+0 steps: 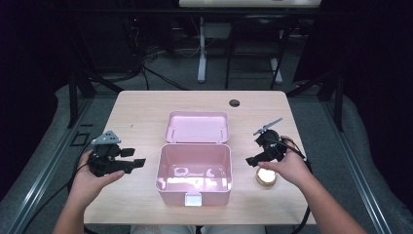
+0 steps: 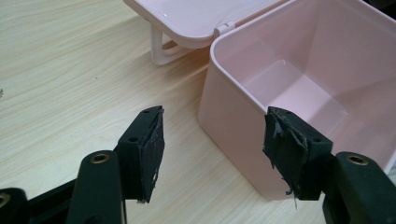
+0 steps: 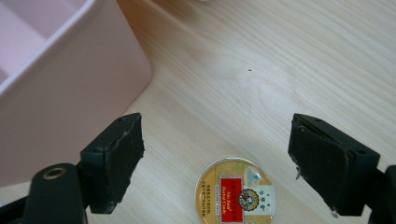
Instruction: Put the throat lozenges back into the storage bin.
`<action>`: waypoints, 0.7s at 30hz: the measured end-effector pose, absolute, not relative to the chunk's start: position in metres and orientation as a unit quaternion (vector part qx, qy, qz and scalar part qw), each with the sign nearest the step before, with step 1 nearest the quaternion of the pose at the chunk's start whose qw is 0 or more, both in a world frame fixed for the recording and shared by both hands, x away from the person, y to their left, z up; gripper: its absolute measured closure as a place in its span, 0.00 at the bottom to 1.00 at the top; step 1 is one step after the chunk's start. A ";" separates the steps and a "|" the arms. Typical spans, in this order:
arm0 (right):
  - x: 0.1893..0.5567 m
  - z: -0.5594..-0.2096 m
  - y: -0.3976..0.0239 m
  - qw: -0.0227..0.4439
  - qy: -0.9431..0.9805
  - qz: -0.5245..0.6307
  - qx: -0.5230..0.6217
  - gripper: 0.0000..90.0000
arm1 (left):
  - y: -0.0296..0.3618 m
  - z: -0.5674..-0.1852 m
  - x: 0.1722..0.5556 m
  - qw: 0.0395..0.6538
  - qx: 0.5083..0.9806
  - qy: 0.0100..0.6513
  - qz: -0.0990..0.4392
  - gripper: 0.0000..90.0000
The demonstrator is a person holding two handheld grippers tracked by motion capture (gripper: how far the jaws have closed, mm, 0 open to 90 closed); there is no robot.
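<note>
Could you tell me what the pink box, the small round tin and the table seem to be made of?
Pink box: likely moulded plastic, smooth and slightly glossy, with rounded corners and light glare inside.
Small round tin: probably metal, with a gold rim and a printed red label on its lid.
Table: pale wood-grain surface, matt; possibly laminate rather than solid wood.

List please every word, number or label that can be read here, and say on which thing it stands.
Tin: its gold lid bears a red label with print and a round emblem; all of it is too small and blurred to read.
Pink box and its lid: no text.
Table: no text.
Left gripper and right gripper: no text on them.
</note>
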State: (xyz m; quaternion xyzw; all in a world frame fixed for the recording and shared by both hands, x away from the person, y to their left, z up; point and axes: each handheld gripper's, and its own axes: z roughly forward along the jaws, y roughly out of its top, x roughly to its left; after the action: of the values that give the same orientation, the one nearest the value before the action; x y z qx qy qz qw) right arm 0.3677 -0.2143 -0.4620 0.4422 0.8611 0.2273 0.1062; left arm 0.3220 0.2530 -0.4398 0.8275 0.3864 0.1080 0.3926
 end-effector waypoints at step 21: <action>0.371 -0.484 -0.219 0.094 0.872 0.183 0.443 0.21 | 0.250 -0.444 0.322 0.379 0.837 0.380 0.107 0.41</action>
State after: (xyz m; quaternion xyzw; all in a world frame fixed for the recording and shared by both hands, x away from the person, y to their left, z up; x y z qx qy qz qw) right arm 0.3708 -0.2185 -0.4838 0.4433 0.8724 0.1831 0.0938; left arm 0.3224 0.2498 -0.4436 0.8370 0.3796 0.1070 0.3793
